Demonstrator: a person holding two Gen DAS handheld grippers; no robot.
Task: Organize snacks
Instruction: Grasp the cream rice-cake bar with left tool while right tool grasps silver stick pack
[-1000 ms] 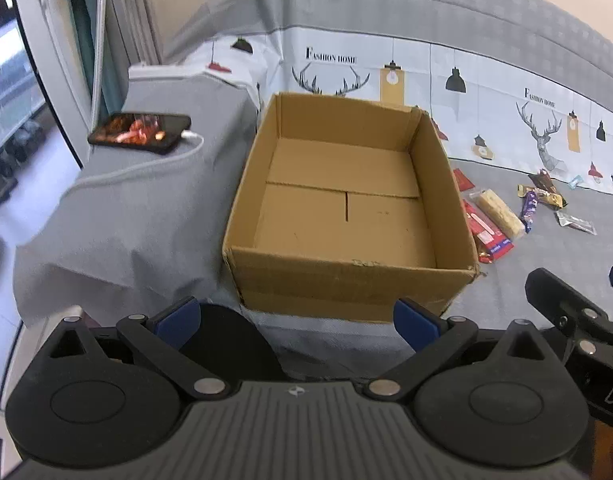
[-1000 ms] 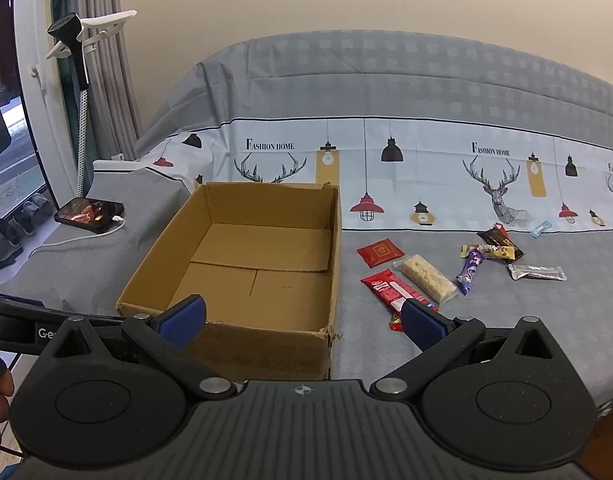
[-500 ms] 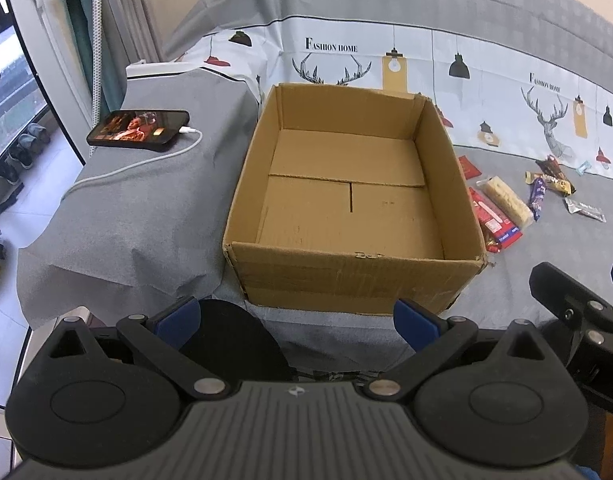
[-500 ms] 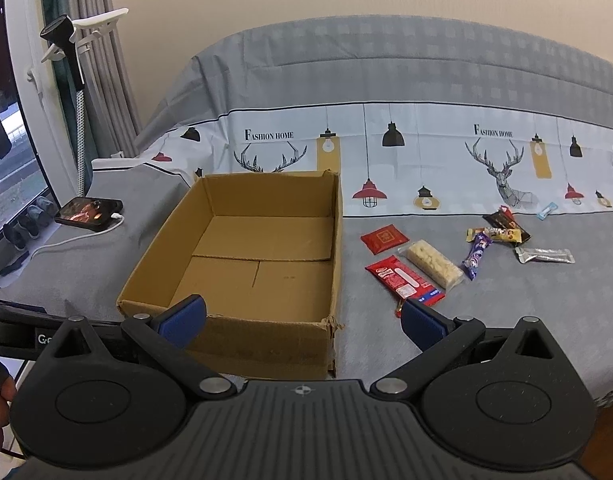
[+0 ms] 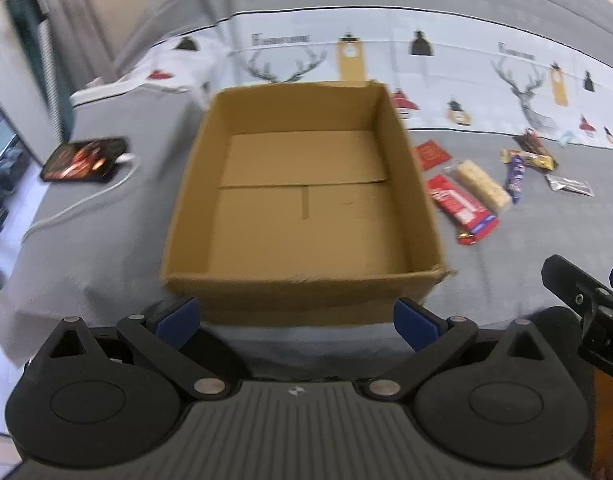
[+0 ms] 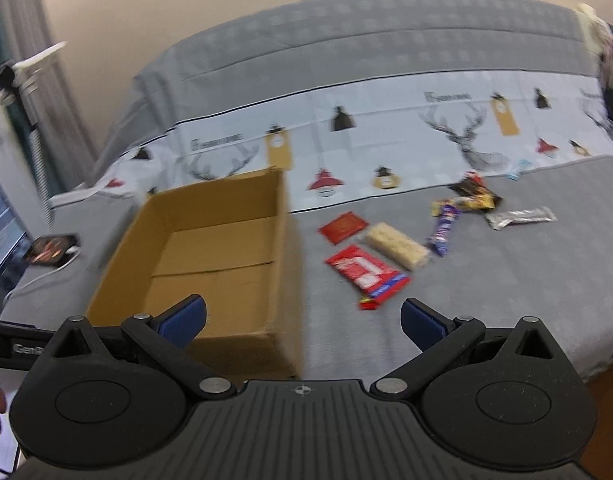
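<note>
An empty open cardboard box (image 5: 302, 208) (image 6: 210, 256) sits on the grey bed cover. To its right lie several snacks: a long red packet (image 5: 462, 208) (image 6: 366, 272), a small red square packet (image 5: 430, 155) (image 6: 343, 226), a pale rice bar (image 5: 482, 186) (image 6: 398, 246), a purple bar (image 5: 515, 174) (image 6: 444, 232), a yellow-black wrapper (image 6: 472, 198) and a silver packet (image 5: 570, 188) (image 6: 520, 218). My left gripper (image 5: 296, 318) stands open just short of the box's near wall. My right gripper (image 6: 302, 320) is open, near the box's right front corner, short of the red packet. Both hold nothing.
A lit phone (image 5: 84, 159) (image 6: 50, 249) with a white cable lies on the grey cover left of the box. A window and curtain (image 5: 22, 60) stand at the far left. The right gripper's body (image 5: 586, 304) shows at the right edge of the left wrist view.
Both cameras have swung to the right and the views are blurred by motion. The snacks sit more centrally in the right wrist view. Both grippers stay open.
</note>
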